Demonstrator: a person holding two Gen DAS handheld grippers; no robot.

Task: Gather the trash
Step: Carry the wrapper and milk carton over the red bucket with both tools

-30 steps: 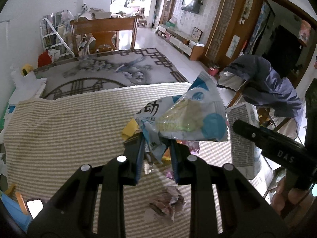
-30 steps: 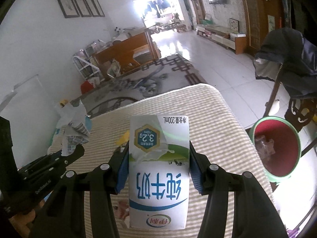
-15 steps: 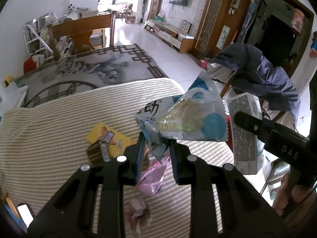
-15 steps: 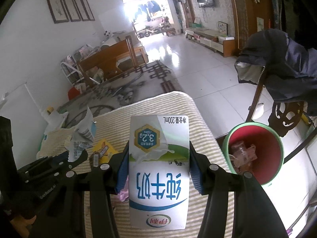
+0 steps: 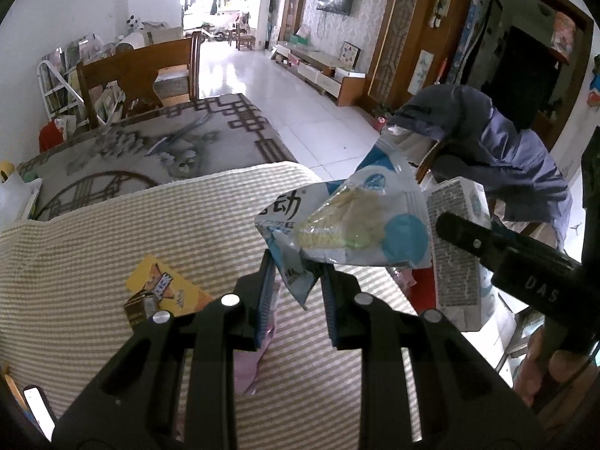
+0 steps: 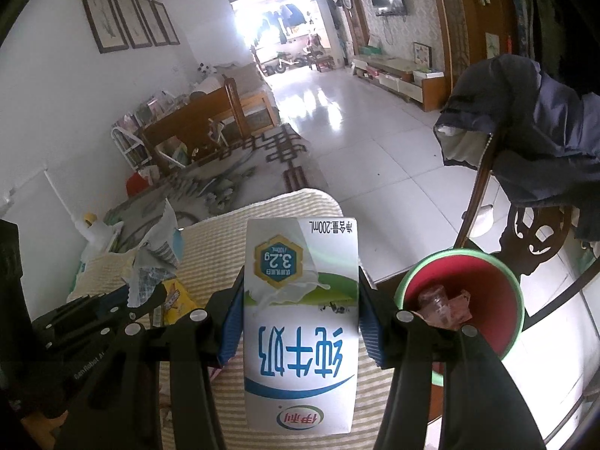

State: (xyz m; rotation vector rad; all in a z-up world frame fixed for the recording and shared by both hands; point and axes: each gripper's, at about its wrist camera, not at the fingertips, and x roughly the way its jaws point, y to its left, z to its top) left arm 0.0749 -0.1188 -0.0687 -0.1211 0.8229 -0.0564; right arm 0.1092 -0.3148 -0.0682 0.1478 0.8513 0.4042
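Observation:
My left gripper point(image 5: 296, 292) is shut on a crumpled blue-and-white snack wrapper point(image 5: 360, 225) and holds it above the striped table point(image 5: 112, 232). My right gripper point(image 6: 300, 307) is shut on a white milk carton point(image 6: 300, 322), held upside down over the table's right edge. The carton also shows in the left wrist view point(image 5: 457, 247). A red bin with a green rim point(image 6: 468, 300) stands on the floor to the right of the table, with some trash inside. The left gripper and wrapper point(image 6: 153, 262) appear at the left of the right wrist view.
A yellow snack box point(image 5: 161, 292) and a pink wrapper point(image 5: 251, 360) lie on the table near my left gripper. A chair with a dark jacket point(image 6: 532, 127) stands behind the bin. A phone point(image 5: 37, 408) lies at the table's left edge.
Both grippers have moved to the right along the table with their loads. The bin has come nearer in the right wrist view. The yellow box and pink wrapper have come into the left wrist view.

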